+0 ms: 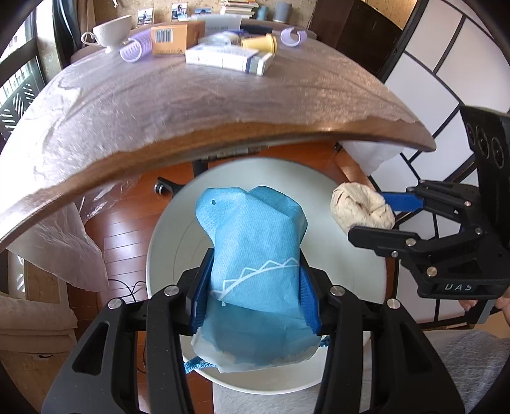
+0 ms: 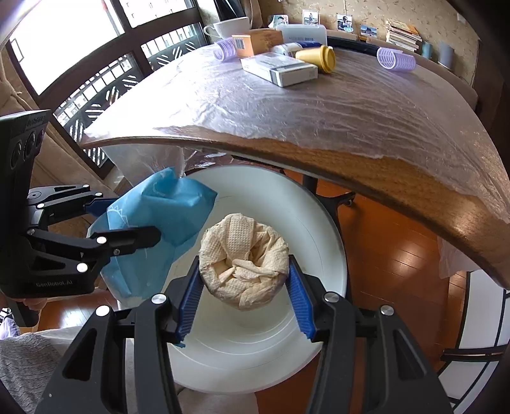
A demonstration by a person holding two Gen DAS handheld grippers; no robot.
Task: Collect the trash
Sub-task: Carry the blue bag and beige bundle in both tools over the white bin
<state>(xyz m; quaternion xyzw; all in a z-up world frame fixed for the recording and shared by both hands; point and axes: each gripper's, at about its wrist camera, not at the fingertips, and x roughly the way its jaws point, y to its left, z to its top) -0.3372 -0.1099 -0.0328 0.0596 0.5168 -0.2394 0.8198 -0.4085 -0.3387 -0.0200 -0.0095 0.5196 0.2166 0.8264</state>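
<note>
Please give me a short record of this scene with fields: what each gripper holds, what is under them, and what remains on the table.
left gripper: shut on blue wrapper
right gripper: shut on crumpled beige paper towel
below both: white bin, open, looks empty
position: both items held above the bin mouth, not released
table: white boxes, yellow cup on its side, purple rollers, teacup

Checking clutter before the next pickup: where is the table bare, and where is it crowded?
The table is bare across its near half, from the wooden front edge up to the white box. Its far end is crowded: box, yellow cup, purple rollers, teacup.
</note>
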